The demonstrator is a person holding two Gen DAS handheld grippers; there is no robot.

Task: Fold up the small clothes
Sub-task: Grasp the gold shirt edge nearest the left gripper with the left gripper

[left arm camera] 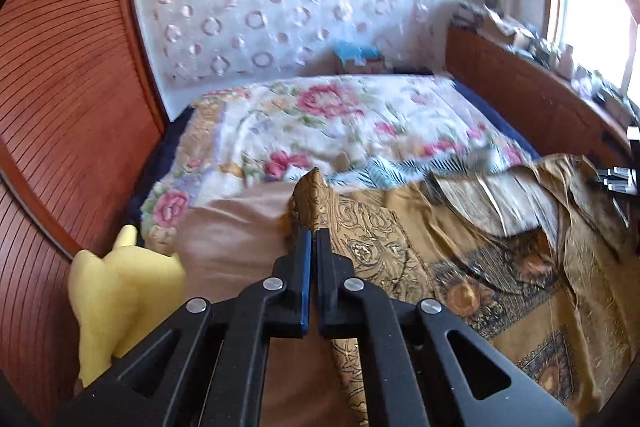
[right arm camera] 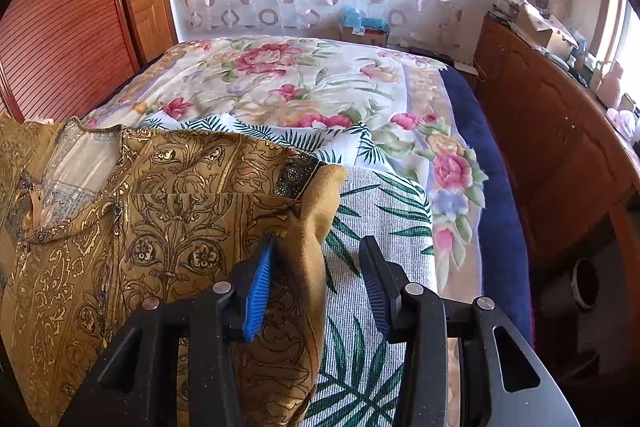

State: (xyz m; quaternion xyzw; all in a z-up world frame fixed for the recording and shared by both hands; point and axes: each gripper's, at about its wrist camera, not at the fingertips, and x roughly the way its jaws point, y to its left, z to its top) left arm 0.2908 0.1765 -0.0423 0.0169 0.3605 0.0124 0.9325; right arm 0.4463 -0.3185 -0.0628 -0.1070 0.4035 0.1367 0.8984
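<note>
**Gold garment, pinched at one edge**

A gold patterned garment (left arm camera: 460, 251) lies on the bed (right arm camera: 320, 79). Left gripper (left arm camera: 313, 239) is clamped on a raised fold. Right gripper (right arm camera: 320, 267) stands half open over the opposite edge, gripping nothing. Cloth looks thin, limp, perhaps slippery; hems suit holding.

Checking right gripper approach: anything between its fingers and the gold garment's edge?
Nothing visible. The right gripper is open, with the gold garment edge already lying between its fingers, against the left pad.
</note>
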